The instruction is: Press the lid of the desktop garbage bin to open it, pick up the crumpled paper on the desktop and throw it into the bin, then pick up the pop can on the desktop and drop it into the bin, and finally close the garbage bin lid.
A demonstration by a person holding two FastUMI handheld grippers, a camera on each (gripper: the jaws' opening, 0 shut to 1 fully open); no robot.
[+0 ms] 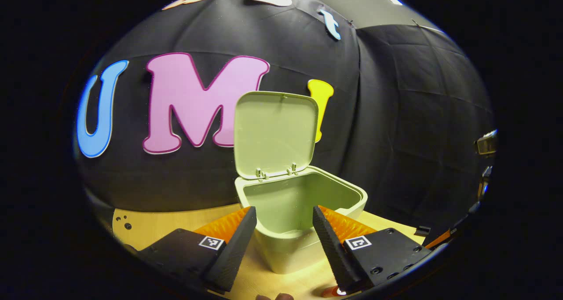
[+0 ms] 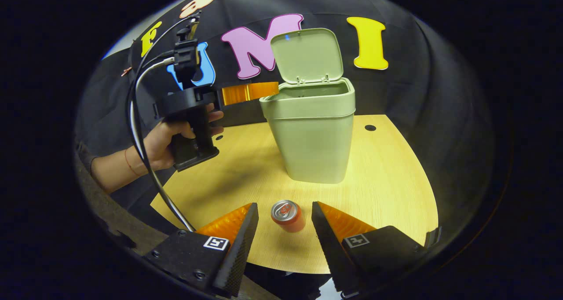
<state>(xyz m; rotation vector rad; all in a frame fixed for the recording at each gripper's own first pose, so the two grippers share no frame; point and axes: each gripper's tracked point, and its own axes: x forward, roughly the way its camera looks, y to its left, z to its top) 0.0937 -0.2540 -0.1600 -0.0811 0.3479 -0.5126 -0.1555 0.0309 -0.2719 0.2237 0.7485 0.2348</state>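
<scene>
Fingers of the left gripper (image 1: 283, 229) stand apart with nothing between them in the left gripper view; the bin (image 1: 303, 212) sits just beyond their tips on the table (image 1: 145, 225), its lid (image 1: 276, 133) raised upright. In the right gripper view, the right gripper (image 2: 283, 223) is spread too, the can (image 2: 288, 215) upright between its tips, untouched. Farther ahead a hand (image 2: 169, 141) holds the left gripper near the bin's rim.

The pop can (image 2: 288, 215) stands on the table (image 2: 387, 177) before the bin (image 2: 314, 137), lid (image 2: 308, 56) upright behind.
</scene>
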